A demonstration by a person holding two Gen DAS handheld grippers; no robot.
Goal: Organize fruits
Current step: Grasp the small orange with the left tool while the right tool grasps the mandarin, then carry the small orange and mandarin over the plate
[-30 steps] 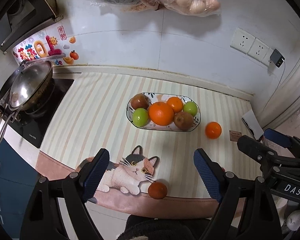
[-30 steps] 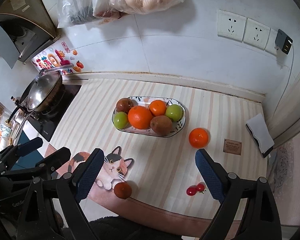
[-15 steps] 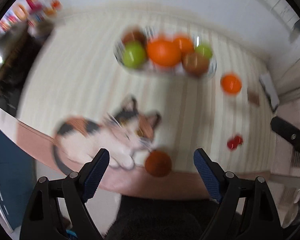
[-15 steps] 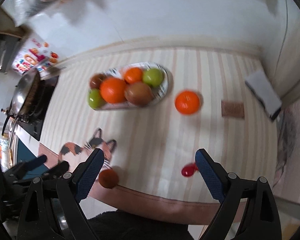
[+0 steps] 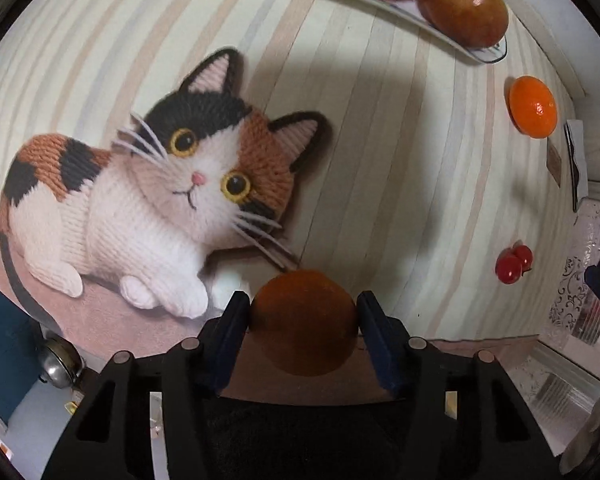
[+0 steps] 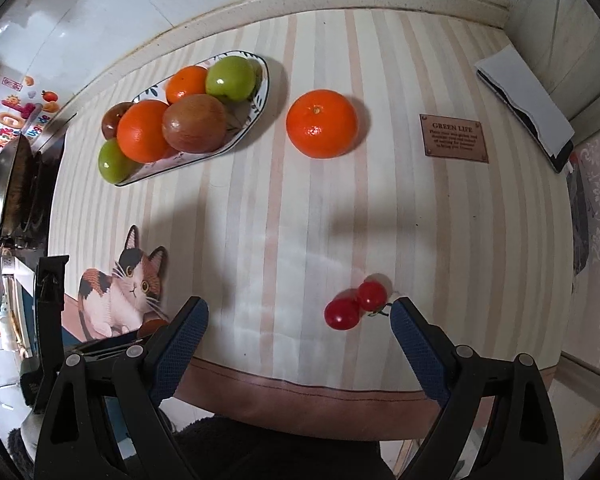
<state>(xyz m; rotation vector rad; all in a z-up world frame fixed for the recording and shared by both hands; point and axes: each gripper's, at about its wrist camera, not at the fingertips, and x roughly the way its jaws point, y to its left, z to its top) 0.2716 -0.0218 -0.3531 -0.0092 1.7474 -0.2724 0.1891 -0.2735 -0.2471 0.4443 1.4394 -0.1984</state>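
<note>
Here the left gripper, low in frame, clamps its jaws on the small dark-orange round fruit at the striped surface edge. The right gripper hovers with jaws wide beside two red cherry tomatoes. A loose pinch on the smooth, round skin could let the fruit roll off.

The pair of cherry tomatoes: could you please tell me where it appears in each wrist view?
Left wrist view: the cherry tomatoes sit at the right edge, below the loose tangerine.
Right wrist view: lower centre-right, just inside the right gripper's right finger.
Shared landmark: the cat picture on the mat.
</note>
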